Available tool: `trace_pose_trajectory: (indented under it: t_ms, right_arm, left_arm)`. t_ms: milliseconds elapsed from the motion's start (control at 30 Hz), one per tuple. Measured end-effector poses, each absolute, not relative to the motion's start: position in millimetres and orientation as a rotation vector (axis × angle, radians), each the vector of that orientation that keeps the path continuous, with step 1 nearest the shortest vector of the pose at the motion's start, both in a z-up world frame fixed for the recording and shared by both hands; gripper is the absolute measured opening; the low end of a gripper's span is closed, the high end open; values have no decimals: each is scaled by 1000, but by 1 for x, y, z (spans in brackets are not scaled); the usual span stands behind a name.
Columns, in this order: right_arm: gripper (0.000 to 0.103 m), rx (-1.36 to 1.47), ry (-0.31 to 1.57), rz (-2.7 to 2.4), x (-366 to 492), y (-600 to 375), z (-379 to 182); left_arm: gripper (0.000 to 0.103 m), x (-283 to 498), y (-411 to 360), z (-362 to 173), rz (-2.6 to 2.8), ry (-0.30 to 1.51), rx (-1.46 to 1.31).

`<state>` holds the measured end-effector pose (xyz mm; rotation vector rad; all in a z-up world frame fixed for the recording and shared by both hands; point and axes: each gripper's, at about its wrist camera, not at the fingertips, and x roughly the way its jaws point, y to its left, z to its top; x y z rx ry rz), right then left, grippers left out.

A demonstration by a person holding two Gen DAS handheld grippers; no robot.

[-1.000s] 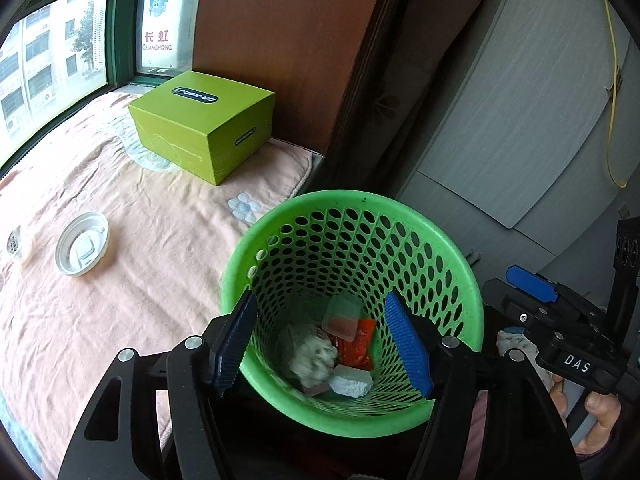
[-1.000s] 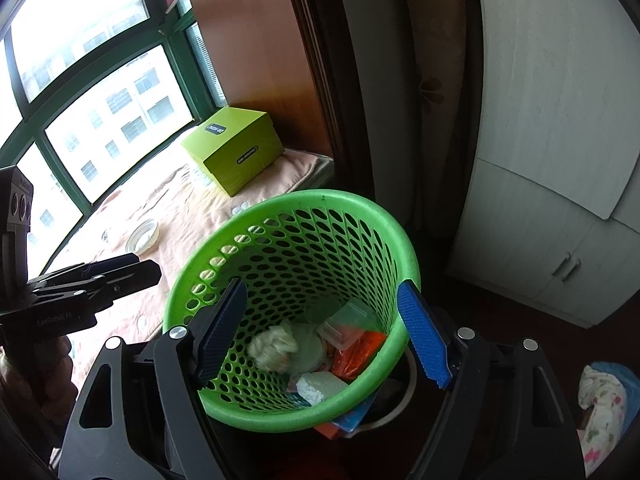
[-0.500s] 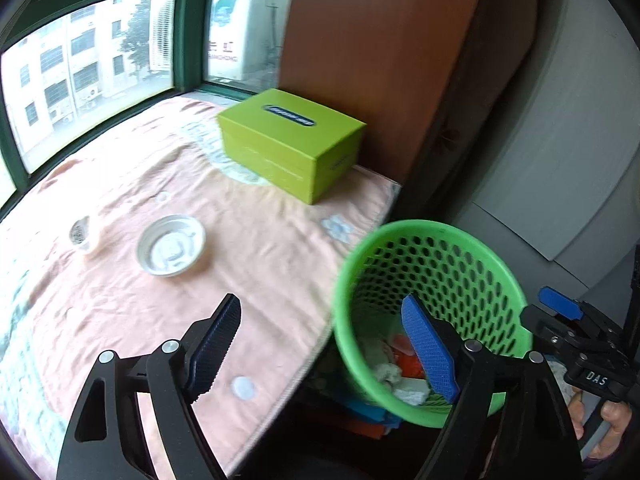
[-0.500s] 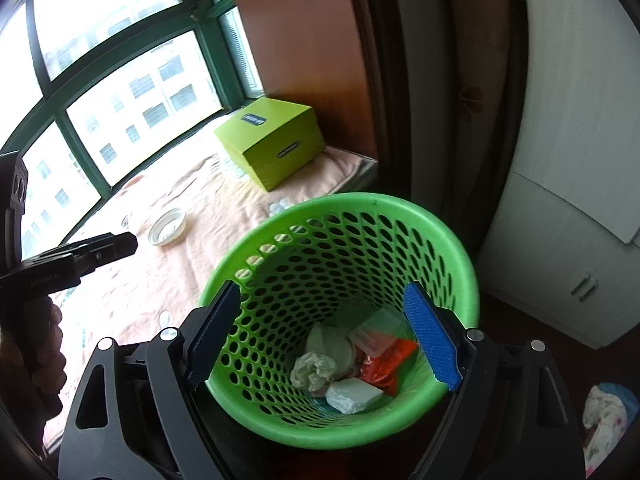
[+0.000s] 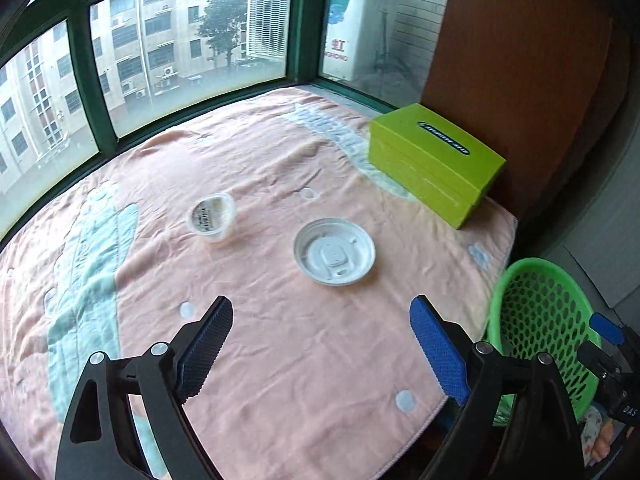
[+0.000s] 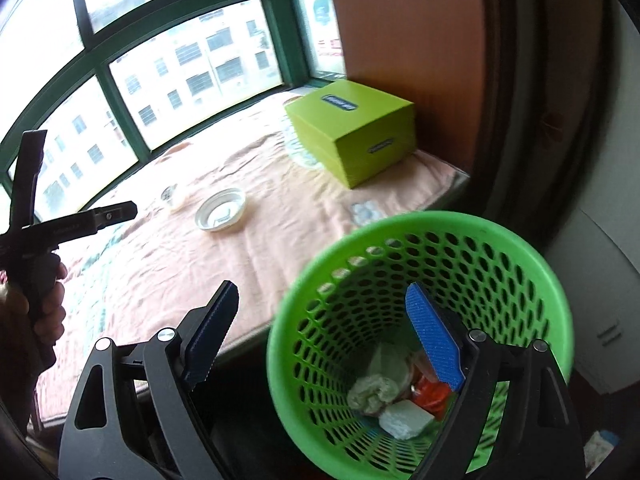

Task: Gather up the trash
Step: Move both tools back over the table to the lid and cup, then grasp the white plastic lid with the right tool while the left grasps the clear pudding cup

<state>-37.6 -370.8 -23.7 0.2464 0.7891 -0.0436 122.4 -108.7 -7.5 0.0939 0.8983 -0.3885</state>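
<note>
A white plastic lid [image 5: 334, 255] and a small clear plastic cup [image 5: 211, 217] lie on the pink blanket [image 5: 280, 352]; both also show in the right wrist view, the lid [image 6: 220, 209] and the cup [image 6: 170, 194]. My left gripper [image 5: 320, 344] is open and empty, above the blanket just short of the lid. The green perforated basket [image 6: 516, 256] stands beside the blanket's edge and holds several pieces of trash, among them crumpled paper [image 6: 370, 392]. My right gripper [image 6: 320, 340] is open and empty over the basket's near rim. The basket also shows in the left wrist view [image 5: 532, 280].
A lime-green box [image 5: 434, 164] sits at the blanket's far right corner against a brown wooden panel [image 5: 512, 60]. Green-framed windows [image 5: 188, 40] run along the back. White cabinet doors [image 6: 612, 280] stand right of the basket.
My left gripper has swung left from above the basket to over the blanket, facing the lid and cup. My right gripper has shifted left, its left finger now outside the basket.
</note>
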Motion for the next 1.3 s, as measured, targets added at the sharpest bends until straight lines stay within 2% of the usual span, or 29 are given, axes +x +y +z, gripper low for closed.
trace_pose_trajectory:
  t_ms: [633,1300]
  right_arm:
    - [91,75,892,151,94,-273,-46]
    - [92,-33,1056,191,196,-245,-116]
  left_arm:
    - [94,216,-30,-34,-195,979,31]
    - [95,292,-33,-84,-228,1072,-3]
